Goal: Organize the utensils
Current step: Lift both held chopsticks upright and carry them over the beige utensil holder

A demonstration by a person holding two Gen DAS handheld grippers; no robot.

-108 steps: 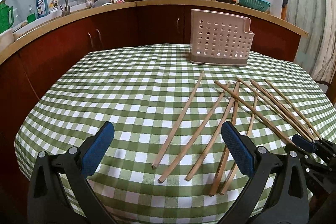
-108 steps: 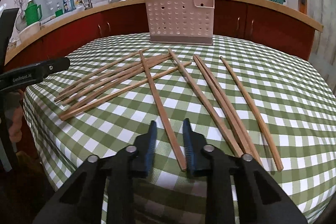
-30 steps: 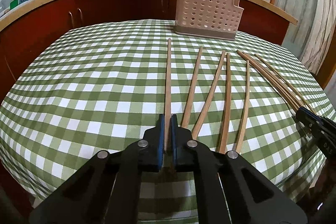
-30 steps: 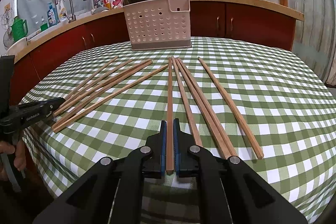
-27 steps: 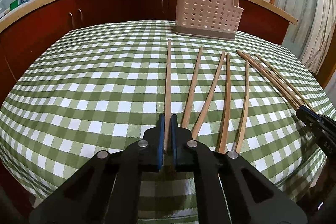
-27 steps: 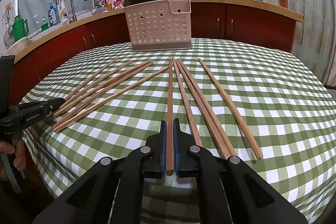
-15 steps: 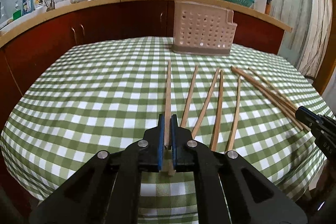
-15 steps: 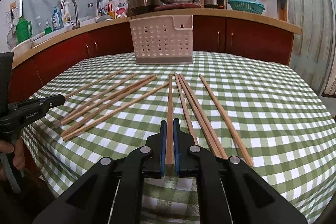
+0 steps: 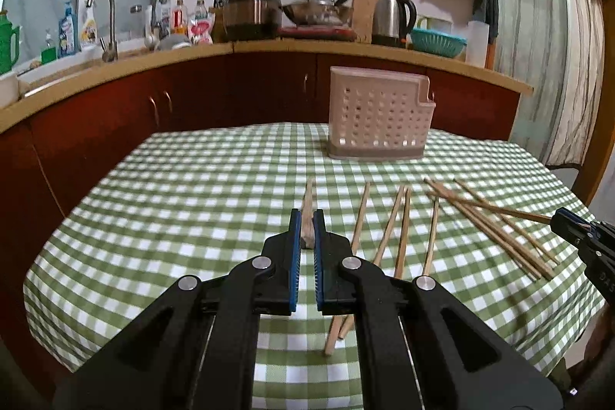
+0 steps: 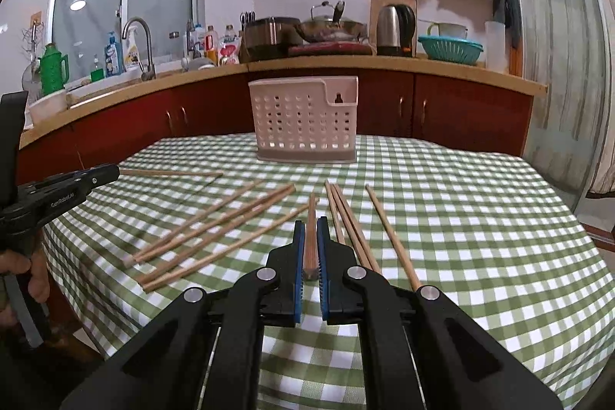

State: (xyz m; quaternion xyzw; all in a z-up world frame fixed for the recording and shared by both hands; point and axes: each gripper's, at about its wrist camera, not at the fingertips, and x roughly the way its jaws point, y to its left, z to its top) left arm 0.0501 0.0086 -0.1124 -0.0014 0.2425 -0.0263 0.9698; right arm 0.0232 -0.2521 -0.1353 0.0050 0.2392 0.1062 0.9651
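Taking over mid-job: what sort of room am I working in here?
Most likely a home kitchen. A counter with a sink tap, a kettle and a wok runs behind a table with a green checked cloth, where chopsticks lie before a perforated utensil holder.

You are looking at matt, bare-wood chopsticks [image 10: 215, 225] lying on a soft green-and-white checked cloth that covers the surface [image 10: 461, 218], behind them a smooth pale perforated plastic utensil holder [image 10: 303, 120], and matt black plastic fingers [image 10: 246, 314] faced with ribbed blue pads.
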